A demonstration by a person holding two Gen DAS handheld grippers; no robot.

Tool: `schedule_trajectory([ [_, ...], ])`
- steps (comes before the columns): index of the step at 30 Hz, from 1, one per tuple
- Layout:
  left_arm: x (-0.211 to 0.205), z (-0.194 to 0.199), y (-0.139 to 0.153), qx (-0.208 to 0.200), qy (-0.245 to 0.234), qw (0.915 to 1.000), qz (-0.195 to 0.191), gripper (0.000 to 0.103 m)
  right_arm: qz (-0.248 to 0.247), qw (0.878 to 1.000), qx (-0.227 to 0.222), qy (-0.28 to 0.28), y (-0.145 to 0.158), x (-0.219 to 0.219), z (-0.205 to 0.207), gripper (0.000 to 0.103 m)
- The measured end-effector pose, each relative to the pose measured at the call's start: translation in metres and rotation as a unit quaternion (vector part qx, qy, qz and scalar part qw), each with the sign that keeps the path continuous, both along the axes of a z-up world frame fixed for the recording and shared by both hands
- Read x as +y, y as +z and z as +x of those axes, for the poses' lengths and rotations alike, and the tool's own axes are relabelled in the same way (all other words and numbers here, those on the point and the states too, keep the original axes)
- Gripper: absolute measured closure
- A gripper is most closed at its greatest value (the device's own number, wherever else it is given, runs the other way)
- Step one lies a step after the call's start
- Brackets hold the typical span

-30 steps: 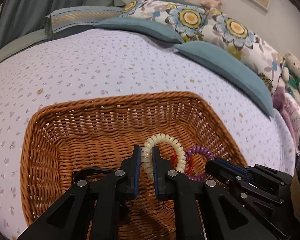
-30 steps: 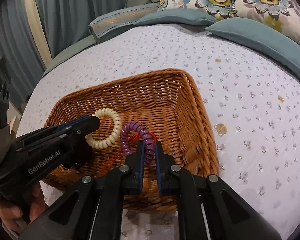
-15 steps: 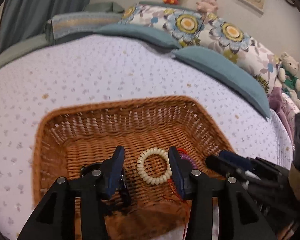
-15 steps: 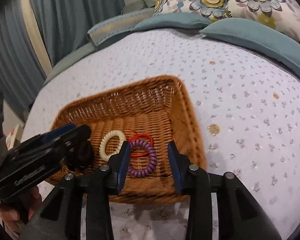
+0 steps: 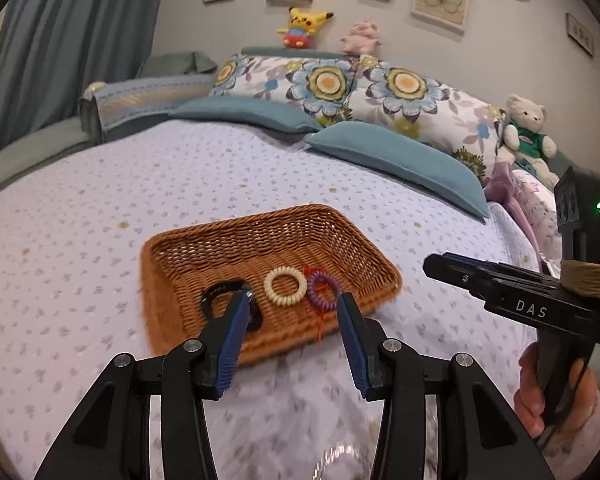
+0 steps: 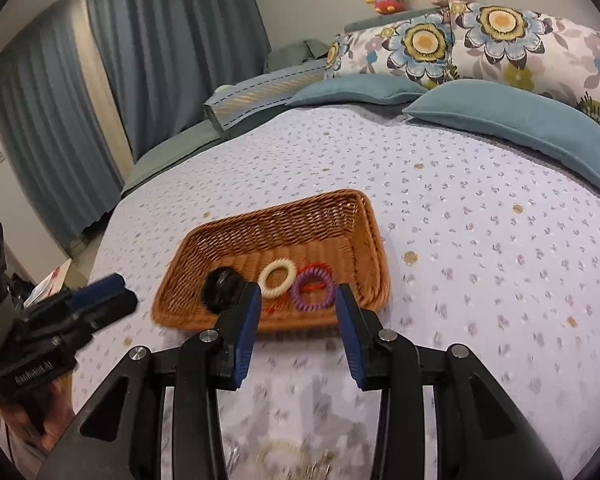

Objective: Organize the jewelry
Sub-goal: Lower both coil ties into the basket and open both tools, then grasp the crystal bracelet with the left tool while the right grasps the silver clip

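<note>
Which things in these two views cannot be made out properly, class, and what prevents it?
- Black ring, left view: left claw finger covers part.
- Red cord, right view: mostly under purple coil.
- Glinting items at bottom edge, right view: blurred, cut off.
- Framed pictures, left view: too small.

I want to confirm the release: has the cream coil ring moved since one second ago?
Yes. The cream coil ring was raised above the wicker basket in the left gripper; now it lies on the basket floor.
</note>
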State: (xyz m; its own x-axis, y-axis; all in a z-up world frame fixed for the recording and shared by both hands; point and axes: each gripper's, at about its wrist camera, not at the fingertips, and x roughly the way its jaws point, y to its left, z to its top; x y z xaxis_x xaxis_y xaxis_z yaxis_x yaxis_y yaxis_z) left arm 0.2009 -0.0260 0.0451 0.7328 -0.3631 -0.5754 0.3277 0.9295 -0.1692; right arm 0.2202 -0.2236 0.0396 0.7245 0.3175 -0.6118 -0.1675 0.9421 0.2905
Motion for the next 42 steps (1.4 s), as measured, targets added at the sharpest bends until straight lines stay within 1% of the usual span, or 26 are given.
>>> schedule_trajectory([
  [5, 0.019, -0.042, 0.012, -0.016, 0.015, 0.9996, -0.020, 0.056, 0.006, 1.000, -0.002, 0.011, 0.004, 0.006, -0.038, 0.062],
  [10, 0.021, -0.072, 0.011, -0.017, 0.011, 0.9992, -0.033, 0.056, -0.007, 1.000, 0.008, 0.017, -0.007, 0.014, -0.079, 0.062],
  [13, 0.017, -0.087, 0.001, -0.009, 0.003, 0.9993, -0.036, 0.056, -0.011, 1.000, 0.024, 0.014, -0.020, 0.014, -0.104, 0.062],
  [16, 0.014, -0.095, -0.013, 0.001, -0.006, 0.9991, -0.042, 0.056, -0.002, 0.999, 0.053, 0.015, -0.037, 0.011, -0.125, 0.062],
  [20, 0.014, -0.089, -0.038, 0.027, -0.006, 0.9986, -0.045, 0.056, 0.000, 0.996, 0.082, 0.017, -0.060, 0.018, -0.151, 0.062],
  [22, 0.015, -0.082, -0.053, 0.047, -0.005, 0.9977, -0.048, 0.056, -0.002, 0.996, 0.091, 0.018, -0.069, 0.024, -0.160, 0.062],
  [24, 0.017, -0.076, -0.066, 0.066, -0.005, 0.9963, -0.055, 0.056, -0.017, 0.995, 0.095, 0.015, -0.076, 0.029, -0.164, 0.062],
  [27, 0.018, -0.069, -0.084, 0.095, -0.009, 0.9930, -0.069, 0.056, -0.060, 0.993, 0.097, 0.005, -0.087, 0.038, -0.165, 0.062],
  [30, 0.012, -0.066, -0.099, 0.121, -0.021, 0.9901, -0.067, 0.056, -0.060, 0.993, 0.106, 0.003, -0.097, 0.040, -0.162, 0.062],
  [31, 0.009, -0.063, -0.105, 0.137, -0.029, 0.9879, -0.066, 0.056, -0.062, 0.992, 0.109, 0.002, -0.100, 0.040, -0.161, 0.062],
  [32, 0.007, -0.061, -0.110, 0.147, -0.026, 0.9870, -0.060, 0.056, -0.066, 0.992, 0.111, 0.001, -0.102, 0.041, -0.158, 0.062],
  [34, 0.003, -0.058, -0.117, 0.156, -0.024, 0.9861, -0.052, 0.056, -0.066, 0.991, 0.113, 0.001, -0.106, 0.041, -0.157, 0.062],
  [37, 0.000, -0.055, -0.121, 0.163, -0.025, 0.9848, -0.053, 0.056, -0.066, 0.992, 0.109, -0.001, -0.104, 0.042, -0.155, 0.062],
  [41, -0.007, -0.053, -0.125, 0.168, -0.025, 0.9848, -0.037, 0.056, -0.068, 0.992, 0.108, -0.003, -0.105, 0.044, -0.151, 0.062],
  [42, -0.009, -0.053, -0.126, 0.170, -0.024, 0.9846, -0.030, 0.058, -0.069, 0.992, 0.108, -0.003, -0.106, 0.044, -0.150, 0.062],
])
